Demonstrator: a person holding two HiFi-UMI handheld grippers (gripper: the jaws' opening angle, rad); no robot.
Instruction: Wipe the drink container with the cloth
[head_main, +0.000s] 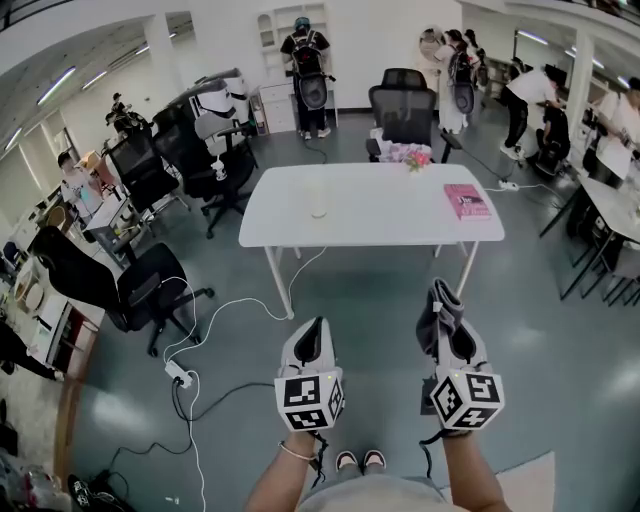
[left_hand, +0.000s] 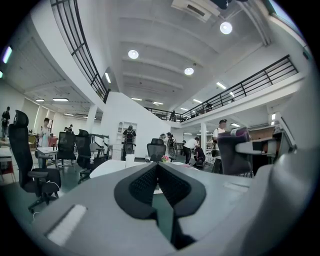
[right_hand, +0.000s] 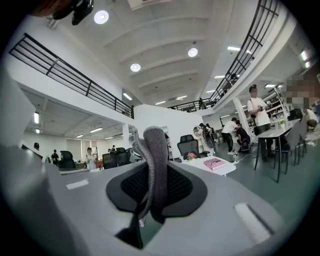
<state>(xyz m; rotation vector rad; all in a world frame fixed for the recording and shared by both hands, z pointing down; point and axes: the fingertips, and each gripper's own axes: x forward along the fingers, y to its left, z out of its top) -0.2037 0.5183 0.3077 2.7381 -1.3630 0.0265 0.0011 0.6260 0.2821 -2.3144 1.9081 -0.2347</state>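
Observation:
The drink container (head_main: 318, 198), a pale cup, stands on the left middle of the white table (head_main: 380, 215) well ahead of me; in the left gripper view the cup (left_hand: 130, 160) shows small and far off. My left gripper (head_main: 313, 322) is held level above the floor, short of the table, its jaws shut with nothing between them (left_hand: 158, 167). My right gripper (head_main: 440, 292) is level beside it and shut on a grey cloth (head_main: 432, 320). The cloth (right_hand: 154, 165) sticks up in a fold from between the black pads.
A pink book (head_main: 467, 201) lies at the table's right end and small flowers (head_main: 415, 157) at its far edge. A black chair (head_main: 404, 105) stands behind the table, more chairs (head_main: 140, 290) at left. A power strip (head_main: 180, 375) with cables lies on the floor. People work at the back.

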